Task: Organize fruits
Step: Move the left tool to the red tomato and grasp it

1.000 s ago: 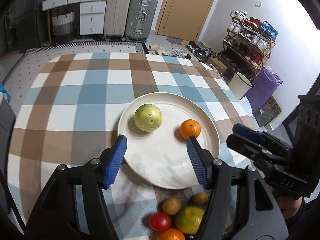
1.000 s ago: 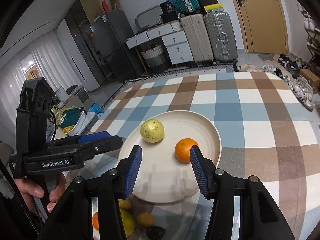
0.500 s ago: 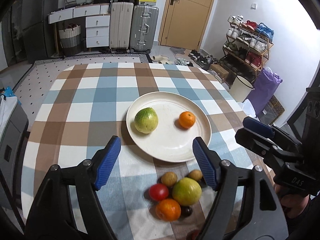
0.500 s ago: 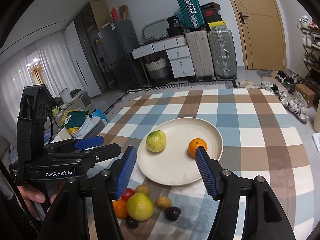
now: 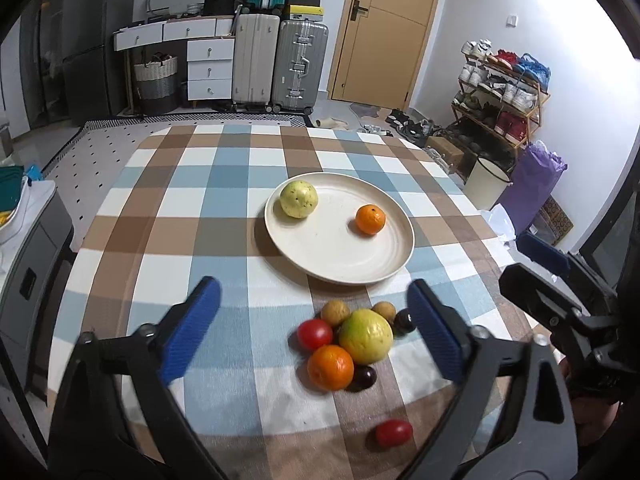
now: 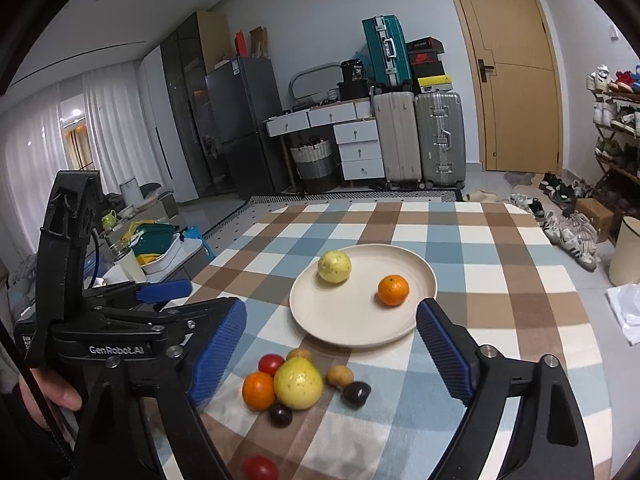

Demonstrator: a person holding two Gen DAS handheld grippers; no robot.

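Observation:
A cream plate (image 5: 340,256) (image 6: 332,320) on the checked tablecloth holds a yellow-green guava (image 5: 298,200) (image 6: 334,267) and an orange (image 5: 370,219) (image 6: 393,290). In front of it lies a cluster: a big guava (image 5: 365,336) (image 6: 298,383), an orange (image 5: 330,367) (image 6: 259,391), a red tomato (image 5: 315,334) (image 6: 271,364), small brown fruits (image 5: 335,312) and dark plums (image 6: 356,394). Another tomato (image 5: 394,433) (image 6: 260,468) lies nearer. My left gripper (image 5: 312,332) is open and empty above the cluster. My right gripper (image 6: 332,352) is open and empty above it too.
The right gripper shows at the right edge of the left wrist view (image 5: 560,280); the left gripper shows at the left of the right wrist view (image 6: 120,320). Suitcases (image 5: 280,68) and drawers stand beyond the table. A shoe rack (image 5: 500,96) stands to the right.
Both grippers have pulled back and up from the plate, still open. The fruit cluster and a near tomato have come into view. No fruit has moved.

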